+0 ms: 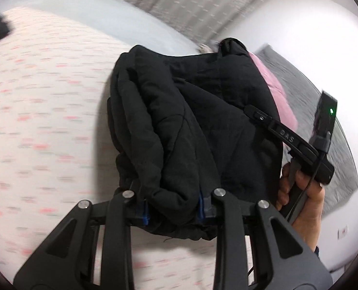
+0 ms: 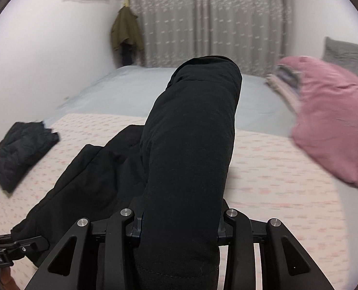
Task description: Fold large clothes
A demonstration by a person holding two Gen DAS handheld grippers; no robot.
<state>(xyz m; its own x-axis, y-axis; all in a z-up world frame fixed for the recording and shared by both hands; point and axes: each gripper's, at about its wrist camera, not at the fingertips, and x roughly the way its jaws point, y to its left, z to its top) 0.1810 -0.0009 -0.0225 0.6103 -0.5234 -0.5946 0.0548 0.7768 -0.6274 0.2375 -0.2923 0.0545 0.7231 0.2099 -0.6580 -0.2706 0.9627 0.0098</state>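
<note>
A large black padded jacket (image 1: pixel 191 120) hangs bunched over the bed. My left gripper (image 1: pixel 174 213) is shut on a thick fold of its edge. The jacket (image 2: pixel 188 145) also shows in the right wrist view, where a sleeve stands up thick between the jaws. My right gripper (image 2: pixel 179 224) is shut on that sleeve, and its fingertips are hidden by the fabric. The right gripper (image 1: pixel 287 135) also shows in the left wrist view at the jacket's far right, held by a hand. Both views are blurred by motion.
The bed has a white sheet with pink flecks (image 2: pixel 275 181) and a pale blue cover (image 2: pixel 130 87) behind. A folded dark garment (image 2: pixel 19 154) lies at the left. A pink garment (image 2: pixel 331 120) and a grey pillow (image 2: pixel 348 53) lie at the right. Curtains (image 2: pixel 215 19) hang behind.
</note>
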